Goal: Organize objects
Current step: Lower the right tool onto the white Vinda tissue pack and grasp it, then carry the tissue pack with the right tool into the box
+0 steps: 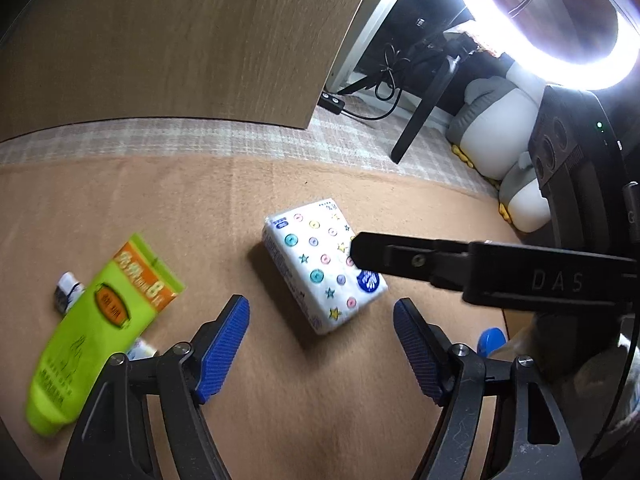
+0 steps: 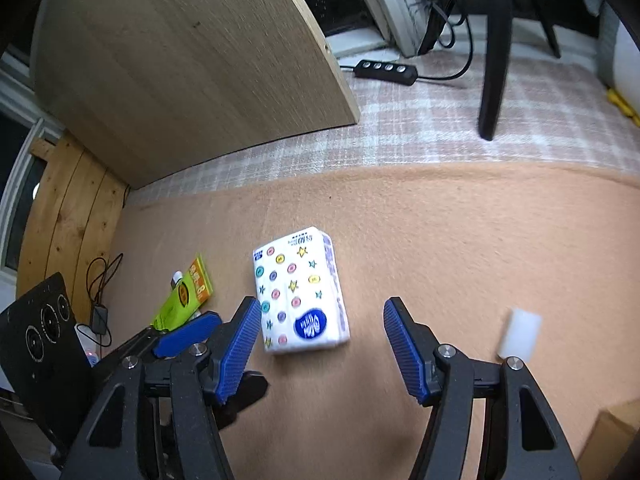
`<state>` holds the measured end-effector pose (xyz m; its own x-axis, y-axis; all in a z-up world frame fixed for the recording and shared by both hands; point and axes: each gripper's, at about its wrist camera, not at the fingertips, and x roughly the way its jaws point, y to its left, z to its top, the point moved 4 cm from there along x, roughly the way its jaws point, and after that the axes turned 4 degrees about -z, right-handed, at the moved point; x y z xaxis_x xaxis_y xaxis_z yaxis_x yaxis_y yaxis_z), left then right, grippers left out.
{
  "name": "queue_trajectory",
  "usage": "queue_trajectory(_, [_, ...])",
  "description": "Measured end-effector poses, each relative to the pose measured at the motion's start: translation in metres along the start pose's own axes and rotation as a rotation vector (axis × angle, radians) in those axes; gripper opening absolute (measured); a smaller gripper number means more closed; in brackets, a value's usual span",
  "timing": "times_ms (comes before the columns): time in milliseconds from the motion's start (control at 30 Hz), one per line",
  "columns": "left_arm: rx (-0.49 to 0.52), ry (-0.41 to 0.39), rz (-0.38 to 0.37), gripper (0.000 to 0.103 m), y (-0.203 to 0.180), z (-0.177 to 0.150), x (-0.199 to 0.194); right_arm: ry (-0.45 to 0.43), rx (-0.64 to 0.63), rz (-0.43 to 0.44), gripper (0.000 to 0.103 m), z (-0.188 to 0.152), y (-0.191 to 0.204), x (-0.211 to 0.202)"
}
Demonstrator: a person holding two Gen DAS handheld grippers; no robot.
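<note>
A white tissue pack (image 1: pixel 324 266) with coloured dots and stars lies flat on the tan mat (image 1: pixel 160 208); it also shows in the right wrist view (image 2: pixel 300 292). My left gripper (image 1: pixel 322 344) is open and empty, just short of the pack. My right gripper (image 2: pixel 316 348) is open and empty, with the pack just ahead of its left finger. One right finger (image 1: pixel 400 258) reaches over the pack's right edge in the left wrist view. A green and orange tube (image 1: pixel 100 332) lies to the left, also in the right wrist view (image 2: pixel 184 300).
A small white bottle (image 1: pixel 66 292) lies by the tube. A white block (image 2: pixel 520 332) lies right of the right gripper. A wooden panel (image 2: pixel 180 72) stands behind. A ring light (image 1: pixel 560 20), tripod leg (image 2: pixel 494 60), plush toy (image 1: pixel 500 132) and cardboard box corner (image 2: pixel 616 432) are around.
</note>
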<state>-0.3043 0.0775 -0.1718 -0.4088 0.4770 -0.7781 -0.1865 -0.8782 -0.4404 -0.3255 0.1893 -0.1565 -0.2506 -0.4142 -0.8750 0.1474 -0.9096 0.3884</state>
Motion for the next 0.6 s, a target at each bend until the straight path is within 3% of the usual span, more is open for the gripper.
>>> queue_trajectory(133, [-0.001,0.016,-0.020,0.070,-0.001,0.004,0.013,0.008,-0.012,-0.001,0.060,0.003,0.005,0.008])
queue_trajectory(300, [-0.013,0.036,-0.046,0.055,0.001,0.003,0.023,0.029,-0.020,0.001,0.059,0.005,0.009,0.017])
queue_trajectory(433, [-0.030,0.038,-0.064,0.050,0.003,0.002,0.025,0.051,-0.019,0.021,0.043,0.003,0.012,0.023])
queue_trajectory(600, [-0.029,0.037,-0.065,0.049,0.003,-0.001,0.023,0.050,-0.020,0.021,0.040,0.001,0.013,0.025])
